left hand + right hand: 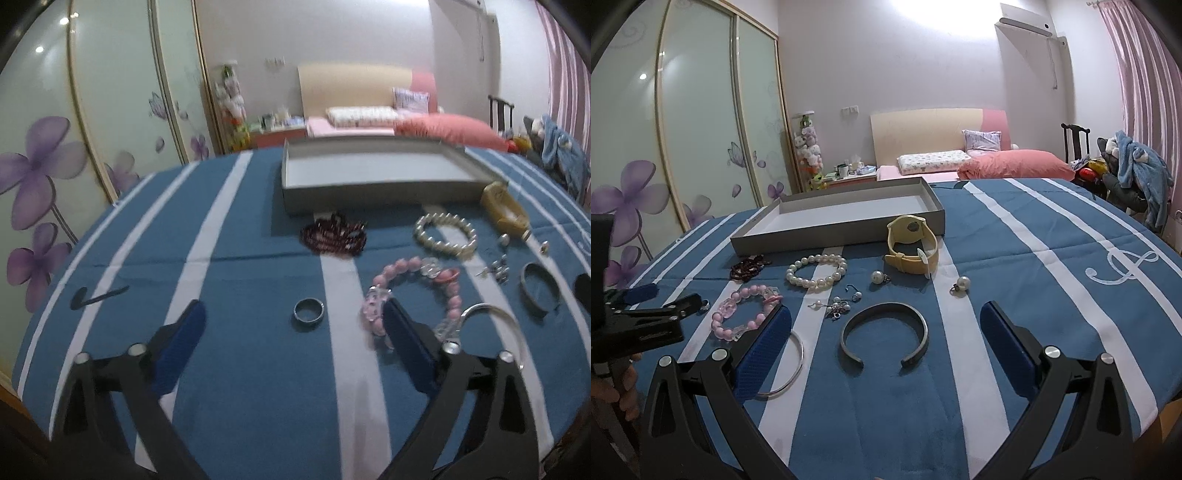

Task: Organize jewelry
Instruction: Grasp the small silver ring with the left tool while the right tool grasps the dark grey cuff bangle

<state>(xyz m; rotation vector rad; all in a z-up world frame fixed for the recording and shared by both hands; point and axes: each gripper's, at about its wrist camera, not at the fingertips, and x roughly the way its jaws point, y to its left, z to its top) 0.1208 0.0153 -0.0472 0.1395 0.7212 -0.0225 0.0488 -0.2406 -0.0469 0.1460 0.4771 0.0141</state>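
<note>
In the left wrist view a dark metal ring (308, 311) lies on the blue striped cloth between the fingers of my left gripper (293, 306), which is open and not touching it. Just past its right fingertip lie a pink bead bracelet (400, 266) and a silver bangle (491, 308). My right gripper (885, 309) stands open over a dark cuff bracelet (849, 325), pads apart from it. Further back are a pearl bracelet (816, 283), a dark red bead bracelet (750, 266), a yellow watch (912, 251), small earrings (842, 304) and an empty grey tray (831, 236).
The left gripper (677, 295) shows at the right wrist view's left edge, with a hand (624, 384) below it. Two loose pearl earrings (962, 284) lie right of the watch. The table's edge (1160, 398) falls away at the right. A bed, a chair and a wardrobe stand behind.
</note>
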